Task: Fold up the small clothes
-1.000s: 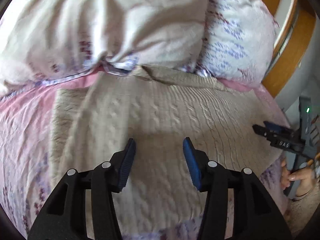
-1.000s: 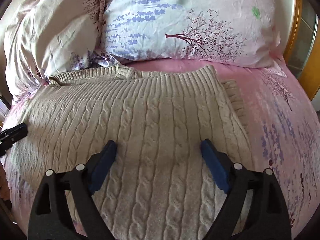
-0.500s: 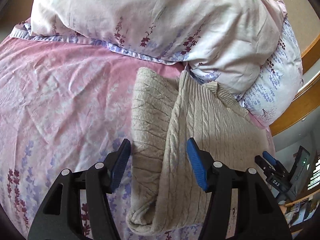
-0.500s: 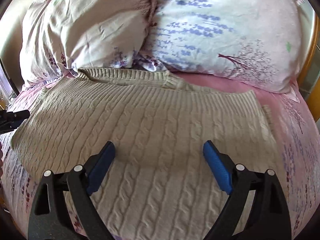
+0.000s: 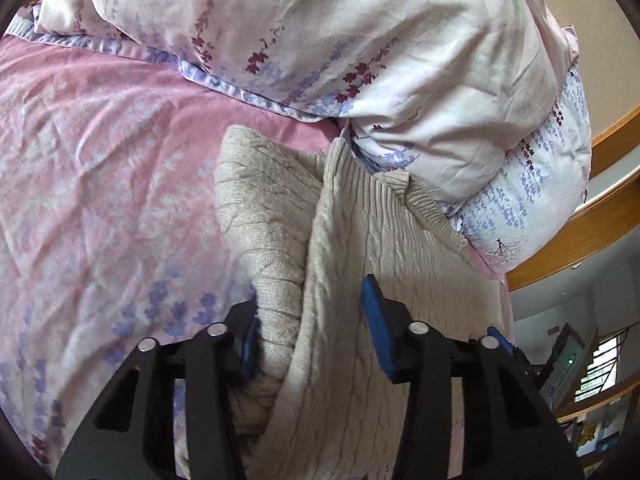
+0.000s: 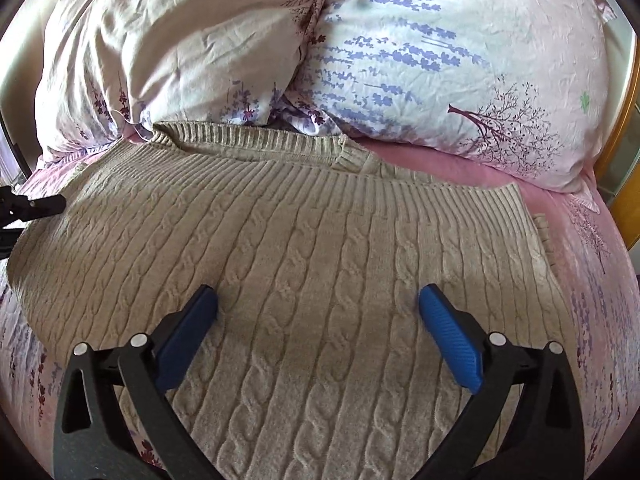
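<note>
Left claw (image 5: 310,330) is closing w/ the near-left edge of the beige cable-knit sweater (image 5: 360,240) bunched up between its blue pads; left pad (image 5: 249,346) is pressed into the raised fold, right pad (image 5: 376,328) sits on the flat knit, so can't tell yet if the grip is firm. Right claw (image 6: 318,334) hangs released over the sweater's (image 6: 320,240) middle, jaws opening wide, nothing between them, pads apart from the fabric as far as can be seen.

Sweater lies spread on the bed's pink floral sheet (image 5: 100,160), ribbed hem at the far side, touching the pillows. Two pillows at the far end: pale cream one (image 6: 160,40) on the left, white one w/ purple flowers & a tree print (image 6: 460,48) on the right. In the right-wrist view the left claw's tip (image 6: 40,204) shows at the sweater's left edge. Wooden bed frame (image 5: 580,220) curves past the right side.
</note>
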Demonstrator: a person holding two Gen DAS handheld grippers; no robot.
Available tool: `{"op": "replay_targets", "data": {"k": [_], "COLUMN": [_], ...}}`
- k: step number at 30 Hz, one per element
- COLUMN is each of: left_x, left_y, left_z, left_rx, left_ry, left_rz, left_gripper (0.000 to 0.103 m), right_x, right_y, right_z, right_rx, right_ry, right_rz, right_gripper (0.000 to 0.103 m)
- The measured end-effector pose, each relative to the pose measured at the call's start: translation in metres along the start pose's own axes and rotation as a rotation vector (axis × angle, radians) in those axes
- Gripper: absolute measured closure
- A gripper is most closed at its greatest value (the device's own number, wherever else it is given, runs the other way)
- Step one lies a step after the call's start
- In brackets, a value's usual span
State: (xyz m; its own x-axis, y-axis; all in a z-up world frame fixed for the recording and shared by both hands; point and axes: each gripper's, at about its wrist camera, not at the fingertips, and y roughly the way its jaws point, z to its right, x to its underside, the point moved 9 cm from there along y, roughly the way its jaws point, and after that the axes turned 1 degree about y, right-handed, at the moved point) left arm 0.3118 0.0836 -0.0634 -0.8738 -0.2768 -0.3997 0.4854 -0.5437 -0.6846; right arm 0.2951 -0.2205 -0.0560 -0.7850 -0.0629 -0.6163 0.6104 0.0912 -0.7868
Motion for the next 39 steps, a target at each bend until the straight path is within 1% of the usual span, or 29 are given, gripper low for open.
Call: {"op": "replay_targets", "data": {"k": [1, 2, 5, 8, 13, 19, 22, 25, 31, 34, 37, 39], "left_x": [0.000, 0.000, -0.003, -0.007, -0.011, -0.007, -0.003, 0.001, 0.009, 0.016, 0.028, 0.040], "left_y": [0.002, 0.004, 0.002, -0.007, -0.021, -0.019, -0.017, -0.011, 0.008, 0.022, 0.040, 0.057], "left_z": [0.001, 0.001, 0.004, 0.016, 0.056, 0.100, 0.117, 0.136, 0.171, 0.189, 0.215, 0.232], "left_rx": [-0.003, 0.001, 0.042, 0.115, 0.198, 0.259, 0.283, 0.306, 0.336, 0.349, 0.365, 0.358], "left_ry": [-0.004, -0.015, -0.067, -0.089, -0.058, -0.034, -0.024, -0.011, 0.003, 0.010, 0.039, 0.066], "left_rz": [-0.002, -0.006, 0.001, 0.019, 0.046, 0.049, 0.045, 0.038, 0.014, -0.006, -0.041, -0.069], "left_gripper": [0.066, 0.075, 0.081, 0.082, 0.083, 0.083, 0.083, 0.083, 0.083, 0.083, 0.083, 0.083], "right_x": [0.000, 0.000, 0.001, 0.002, 0.002, 0.003, 0.006, 0.010, 0.018, 0.023, 0.023, 0.023], "right_y": [0.000, 0.000, 0.002, 0.001, 0.002, -0.001, -0.009, -0.019, -0.042, -0.058, -0.074, -0.085], "right_z": [0.000, -0.001, 0.000, 0.000, -0.001, -0.001, 0.006, 0.021, 0.072, 0.097, 0.119, 0.132], "right_rx": [0.001, 0.001, 0.003, 0.000, -0.008, -0.033, -0.053, -0.059, -0.124, -0.158, -0.219, -0.270], "right_ry": [-0.001, -0.001, -0.004, -0.010, -0.016, -0.022, -0.015, 0.016, 0.183, 0.248, 0.306, 0.352], "right_rz": [0.000, -0.001, -0.005, -0.010, -0.015, -0.022, -0.010, 0.002, 0.018, 0.050, 0.091, 0.122], "right_gripper": [0.002, 0.002, 0.002, 0.002, 0.002, 0.002, 0.002, 0.002, 0.002, 0.002, 0.002, 0.002]}}
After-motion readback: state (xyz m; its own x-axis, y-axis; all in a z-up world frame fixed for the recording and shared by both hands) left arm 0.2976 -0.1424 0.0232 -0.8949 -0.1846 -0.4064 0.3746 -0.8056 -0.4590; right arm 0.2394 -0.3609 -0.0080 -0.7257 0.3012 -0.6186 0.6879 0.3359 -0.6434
